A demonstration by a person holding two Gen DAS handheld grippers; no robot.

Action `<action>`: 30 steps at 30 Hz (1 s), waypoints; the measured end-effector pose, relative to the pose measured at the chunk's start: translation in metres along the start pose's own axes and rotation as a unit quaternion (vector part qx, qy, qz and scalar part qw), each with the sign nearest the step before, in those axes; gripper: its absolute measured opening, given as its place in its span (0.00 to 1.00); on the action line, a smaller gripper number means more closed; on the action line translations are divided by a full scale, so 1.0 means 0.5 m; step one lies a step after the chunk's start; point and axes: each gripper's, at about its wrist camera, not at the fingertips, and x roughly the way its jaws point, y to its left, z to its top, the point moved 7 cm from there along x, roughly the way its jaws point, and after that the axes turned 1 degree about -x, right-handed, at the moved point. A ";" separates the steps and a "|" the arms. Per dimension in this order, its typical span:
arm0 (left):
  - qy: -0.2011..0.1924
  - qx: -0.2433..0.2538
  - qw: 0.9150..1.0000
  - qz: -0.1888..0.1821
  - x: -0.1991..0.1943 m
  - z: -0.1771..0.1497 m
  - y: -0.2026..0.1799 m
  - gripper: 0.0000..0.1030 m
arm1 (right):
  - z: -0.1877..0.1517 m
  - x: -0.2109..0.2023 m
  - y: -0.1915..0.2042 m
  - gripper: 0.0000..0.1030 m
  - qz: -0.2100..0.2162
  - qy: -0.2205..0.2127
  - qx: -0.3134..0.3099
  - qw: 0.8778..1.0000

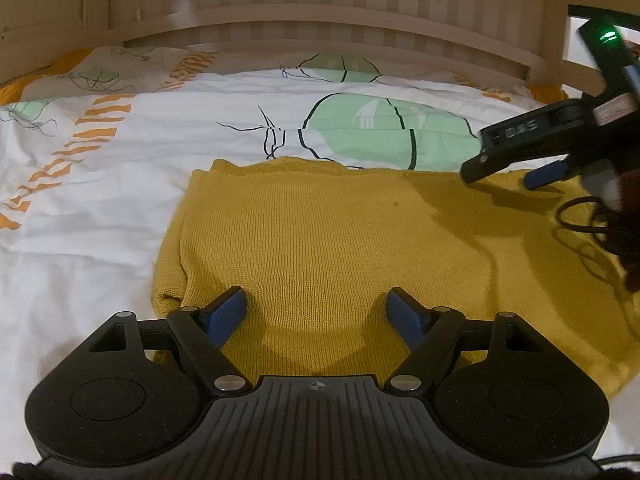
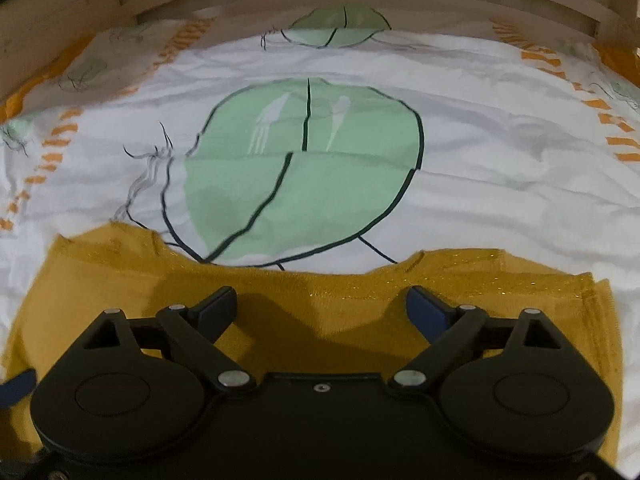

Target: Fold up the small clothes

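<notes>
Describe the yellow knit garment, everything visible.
The yellow knit garment is mustard, fine-ribbed knit, lying flat on the printed bedsheet. Its left edge is rolled or folded under; the far edge is uneven with a glittery band. Both open tongs, left and right, hang over it; contact cannot be told. Nothing grips it.

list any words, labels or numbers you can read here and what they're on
"DAS": pale letters on the side of the right gripper, a best reading since they are soft.
White and red sticker higher on the same gripper's body: print too blurred to read.
Mustard knit garment and printed bedsheet: no text, only pictures.
</notes>
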 end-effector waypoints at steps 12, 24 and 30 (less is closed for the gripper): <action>0.001 0.004 1.000 0.003 0.002 0.000 -0.001 0.75 | -0.174 -0.150 -0.018 0.91 -0.008 0.000 -0.100 0.995; 0.002 0.013 1.000 0.011 0.002 -0.001 -0.004 0.76 | -0.226 -0.270 -0.154 0.93 0.041 -0.019 0.037 0.998; 0.004 0.015 1.000 0.013 0.002 -0.001 -0.005 0.76 | -0.211 -0.229 -0.249 0.94 0.085 0.000 0.163 0.983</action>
